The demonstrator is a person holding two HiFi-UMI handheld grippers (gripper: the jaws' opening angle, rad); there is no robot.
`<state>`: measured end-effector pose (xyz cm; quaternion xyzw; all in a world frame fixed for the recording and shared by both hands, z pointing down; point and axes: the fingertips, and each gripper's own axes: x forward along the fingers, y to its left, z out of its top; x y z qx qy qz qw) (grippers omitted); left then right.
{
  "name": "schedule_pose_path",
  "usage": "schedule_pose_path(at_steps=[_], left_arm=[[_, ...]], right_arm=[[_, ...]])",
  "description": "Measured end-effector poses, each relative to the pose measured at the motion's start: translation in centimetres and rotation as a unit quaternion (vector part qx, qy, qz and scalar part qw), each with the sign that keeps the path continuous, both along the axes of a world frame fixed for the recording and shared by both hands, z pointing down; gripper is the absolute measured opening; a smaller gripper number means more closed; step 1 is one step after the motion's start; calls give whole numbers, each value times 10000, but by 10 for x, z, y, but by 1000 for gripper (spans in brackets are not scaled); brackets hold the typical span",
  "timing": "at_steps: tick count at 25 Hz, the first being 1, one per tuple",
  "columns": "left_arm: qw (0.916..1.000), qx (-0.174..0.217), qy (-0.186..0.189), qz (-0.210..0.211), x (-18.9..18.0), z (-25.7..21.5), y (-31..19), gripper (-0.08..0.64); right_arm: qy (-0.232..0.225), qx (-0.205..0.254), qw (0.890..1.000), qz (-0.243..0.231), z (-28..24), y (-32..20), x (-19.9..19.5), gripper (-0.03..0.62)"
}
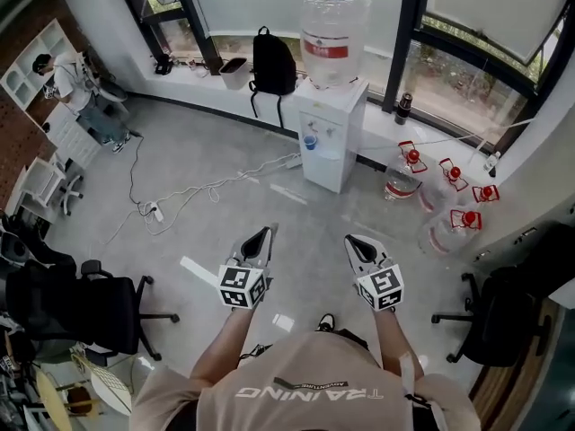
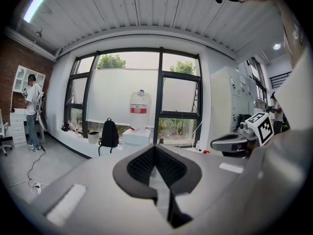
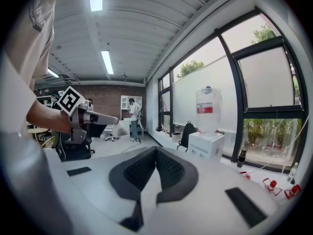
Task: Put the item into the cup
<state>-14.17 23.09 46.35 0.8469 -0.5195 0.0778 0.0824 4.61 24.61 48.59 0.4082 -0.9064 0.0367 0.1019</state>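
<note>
Above floor (image 1: 211,146), left gripper (image 1: 266,232), right gripper (image 1: 351,239) closed

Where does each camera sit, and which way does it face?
Head view: on the person's head, looking steeply down at the floor; shows the shirt, the left gripper and right gripper.
Left gripper view: on the left gripper, looking along its shut jaws toward the windows; the right gripper shows at the right.
Right gripper view: on the right gripper, along its shut jaws toward the same windows; the left gripper shows at the left.
Shared: all three show the water dispenser and black backpack.
</note>
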Motion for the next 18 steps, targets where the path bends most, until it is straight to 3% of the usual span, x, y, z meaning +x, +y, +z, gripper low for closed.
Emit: schedule_pose_path(at_steps=[8, 18], left_arm=[[10000, -9, -23, -36, 26, -4, -46, 6], [9987, -304, 182, 354, 28, 23, -91, 6]], right_arm=[[-79, 62, 9999, -8, 4, -54, 11, 11], [-120, -162, 9997, 158, 22, -103, -10, 11]])
